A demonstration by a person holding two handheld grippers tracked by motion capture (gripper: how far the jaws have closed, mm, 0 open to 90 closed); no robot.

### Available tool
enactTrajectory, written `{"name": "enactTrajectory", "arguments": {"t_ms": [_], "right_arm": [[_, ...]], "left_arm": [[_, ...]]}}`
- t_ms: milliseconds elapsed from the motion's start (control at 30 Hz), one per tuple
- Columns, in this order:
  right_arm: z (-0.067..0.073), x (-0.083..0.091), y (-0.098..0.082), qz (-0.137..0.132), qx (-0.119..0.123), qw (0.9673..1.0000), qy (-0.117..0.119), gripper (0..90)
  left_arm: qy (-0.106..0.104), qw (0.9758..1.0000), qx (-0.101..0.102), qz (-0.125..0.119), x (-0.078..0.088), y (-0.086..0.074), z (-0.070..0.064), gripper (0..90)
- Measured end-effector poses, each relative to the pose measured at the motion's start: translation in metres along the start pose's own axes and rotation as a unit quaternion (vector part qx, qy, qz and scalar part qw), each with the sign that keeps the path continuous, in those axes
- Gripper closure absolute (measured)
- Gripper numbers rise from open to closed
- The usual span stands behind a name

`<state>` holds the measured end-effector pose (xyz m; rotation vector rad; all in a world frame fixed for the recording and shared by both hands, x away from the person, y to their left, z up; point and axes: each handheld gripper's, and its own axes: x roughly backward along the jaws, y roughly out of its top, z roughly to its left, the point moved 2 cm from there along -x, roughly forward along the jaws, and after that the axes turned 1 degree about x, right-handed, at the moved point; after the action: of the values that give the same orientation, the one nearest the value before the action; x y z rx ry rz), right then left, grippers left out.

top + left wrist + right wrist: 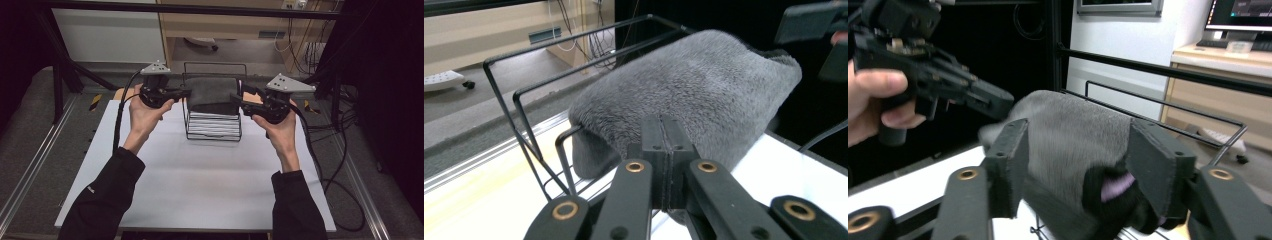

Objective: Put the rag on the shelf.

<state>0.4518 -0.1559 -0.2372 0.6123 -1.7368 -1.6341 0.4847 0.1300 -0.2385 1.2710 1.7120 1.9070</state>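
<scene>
A grey fuzzy cloth [212, 92] [704, 85] [1073, 145] lies draped over the top of a black wire rack [212, 134] [524, 125] [1168, 107] at the back middle of the white table. My left gripper [186, 93] [664, 135] is shut, its tips against the cloth's left end; whether a fold is pinched I cannot tell. My right gripper [237, 97] [1080, 165] stands open around the cloth's right end, where a dark edge with a purple lining hangs between the jaws. In the right gripper view, the left gripper [993, 102] reaches in from the far side.
The white table top [200, 185] stretches bare in front of the rack toward the person. Black cables [325, 150] trail off the right side. Dark frame bars [60, 75] stand at the back left, and wooden furniture [225, 20] is behind.
</scene>
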Motion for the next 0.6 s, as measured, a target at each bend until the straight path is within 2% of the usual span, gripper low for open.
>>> {"name": "enactTrajectory", "arguments": {"t_ms": [167, 267, 367, 500, 600], "right_arm": [[-0.002, -0.005, -0.005, 0.031, -0.003, 0.9995, -0.009, 75.4], [-0.004, -0.01, -0.012, 0.053, -0.005, 0.9985, -0.014, 86.0], [-0.007, -0.014, -0.021, 0.068, -0.016, 0.9974, -0.018, 90.0], [-0.013, -0.018, -0.033, 0.077, -0.031, 0.9963, -0.022, 90.0], [-0.016, -0.021, -0.042, 0.082, -0.033, 0.9957, -0.025, 90.0]], "left_arm": [[-0.001, 1.0, -0.006, 0.007, -0.005, -0.011, -0.001, 89.6], [0.0, 0.9999, -0.008, 0.012, -0.008, -0.017, -0.002, 89.6], [0.003, 0.9998, -0.011, 0.015, -0.012, -0.022, -0.002, 89.6], [0.007, 0.9997, -0.012, 0.022, -0.02, -0.029, -0.001, 89.6], [0.012, 0.9996, -0.011, 0.024, -0.027, -0.033, 0.0, 89.6]]}}
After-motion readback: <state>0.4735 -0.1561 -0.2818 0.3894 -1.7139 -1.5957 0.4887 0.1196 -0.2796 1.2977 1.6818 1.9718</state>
